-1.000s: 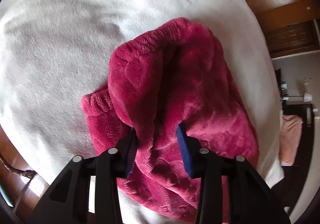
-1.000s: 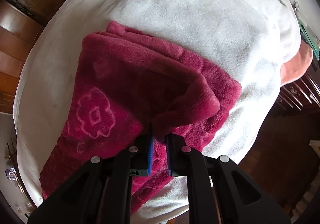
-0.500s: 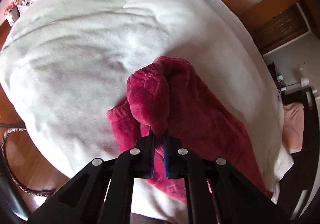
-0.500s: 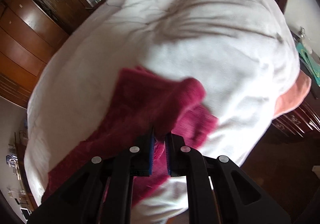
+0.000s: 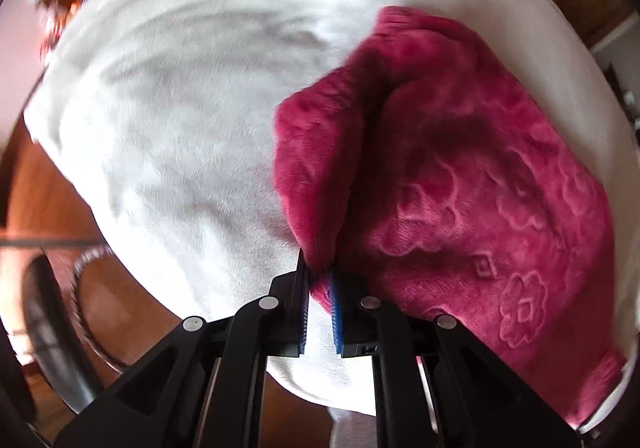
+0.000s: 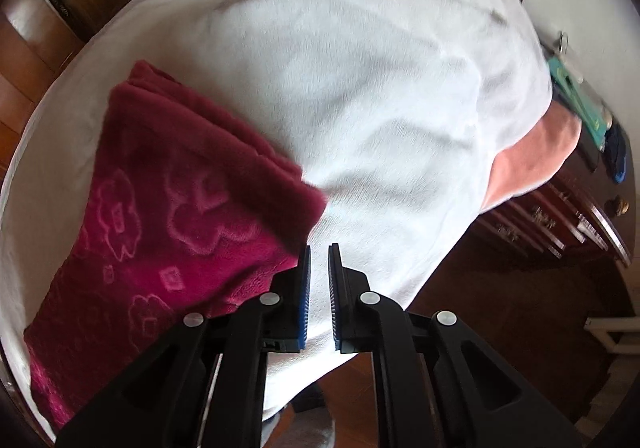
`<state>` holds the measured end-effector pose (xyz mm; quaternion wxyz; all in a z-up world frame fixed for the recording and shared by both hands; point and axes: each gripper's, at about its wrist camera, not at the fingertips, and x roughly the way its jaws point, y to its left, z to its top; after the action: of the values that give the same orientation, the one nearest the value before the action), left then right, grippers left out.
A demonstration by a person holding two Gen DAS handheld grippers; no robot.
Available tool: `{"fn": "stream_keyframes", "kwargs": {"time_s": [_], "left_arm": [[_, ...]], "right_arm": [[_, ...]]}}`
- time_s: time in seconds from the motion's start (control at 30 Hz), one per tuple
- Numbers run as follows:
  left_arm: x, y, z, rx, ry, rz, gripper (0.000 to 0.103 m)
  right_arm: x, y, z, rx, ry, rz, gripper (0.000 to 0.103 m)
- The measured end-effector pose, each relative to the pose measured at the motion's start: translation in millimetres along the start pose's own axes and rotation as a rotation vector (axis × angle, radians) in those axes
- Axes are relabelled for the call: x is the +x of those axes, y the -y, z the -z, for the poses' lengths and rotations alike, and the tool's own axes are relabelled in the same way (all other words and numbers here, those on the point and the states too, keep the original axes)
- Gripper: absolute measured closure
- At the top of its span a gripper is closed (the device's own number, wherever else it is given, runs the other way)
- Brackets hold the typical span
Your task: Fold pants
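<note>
Crimson fleece pants (image 5: 460, 187), embossed with flowers, were spread on a white bed (image 5: 180, 107). Most of the cloth lay ahead and to the right of the left gripper (image 5: 319, 270). That gripper was pressed together on a raised ridge of the fleece, and the pinched fold stood up from the bed straight in front of its tips. The right gripper (image 6: 319, 250) was also drawn together, but only white bed cover was seen through the narrow slit between its pads. The nearest corner of the pants lay just ahead and to the left of its tips, seemingly not gripped.

The step in hand was judged to be the carrying of one held edge over the rest of the garment. It would be done best if the pinched ridge were lifted only enough to clear the layer beneath. It should then be drawn across in one even sweep, so that the thick pile was not dragged or bunched. The free corner beside the right gripper would need to be taken up again, or pressed flat, before the fold was laid. Otherwise the far edge would probably trail and land crooked. The edges should be matched before anything was let go.
</note>
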<state>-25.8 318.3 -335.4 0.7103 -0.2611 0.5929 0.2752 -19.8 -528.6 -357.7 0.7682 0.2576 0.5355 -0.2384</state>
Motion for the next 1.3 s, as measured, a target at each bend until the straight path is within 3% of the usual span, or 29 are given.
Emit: {"fn": "stream_keyframes", "kwargs": {"time_s": [0.17,0.23,0.3,0.4,0.5,0.57,0.63,0.7,0.73,0.8,0.87,1.13,1.3], "left_arm": [[-23.4,18.3,-2.7,0.047,0.041,-0.032,0.091],[-32.1,23.6,-1.4,0.059,0.06,-0.034,0.091],[-40.6,32.9,-2.7,0.08,0.079,-0.048,0.091],[-48.4,46.7,-0.2,0.109,0.098,-0.063,0.091],[-57.4,62.3,5.5,0.125,0.115,-0.062,0.09],[-61.9,73.5,10.3,0.138,0.121,-0.052,0.084],[-66.0,86.9,13.2,0.165,0.132,-0.039,0.065],[-68.8,104.0,16.2,0.205,0.142,-0.024,0.061],[-68.2,111.7,17.1,0.22,0.141,-0.022,0.061],[-63.4,129.6,19.2,0.257,0.131,-0.01,0.06],[-55.0,144.4,19.4,0.28,0.129,-0.008,0.056],[-33.0,192.6,19.8,0.357,0.098,0.003,0.054],[-18.5,222.7,22.2,0.419,0.074,-0.004,0.054]], "right_arm": [[-25.8,-6.3,-8.5,-0.028,0.074,-0.034,0.09],[-36.4,-15.1,-16.8,-0.061,0.107,-0.067,0.077],[-41.7,-26.4,-24.0,-0.099,0.143,-0.089,0.055],[-49.5,-50.9,-41.6,-0.165,0.203,-0.083,0.054],[-41.6,-77.2,-67.1,-0.231,0.217,-0.092,0.054],[-36.7,-96.4,-76.3,-0.271,0.207,-0.11,0.055],[-22.2,-117.1,-83.1,-0.316,0.173,-0.131,0.055],[-8.6,-130.9,-85.3,-0.36,0.145,-0.115,0.055],[0.8,-137.8,-86.2,-0.386,0.125,-0.102,0.057],[13.4,-142.8,-86.6,-0.415,0.1,-0.068,0.08],[19.3,-144.4,-87.1,-0.418,0.079,-0.054,0.091],[-19.4,-150.8,-101.0,-0.415,0.203,-0.09,0.093],[4.8,-157.1,-113.7,-0.413,0.179,-0.066,0.093]]}}
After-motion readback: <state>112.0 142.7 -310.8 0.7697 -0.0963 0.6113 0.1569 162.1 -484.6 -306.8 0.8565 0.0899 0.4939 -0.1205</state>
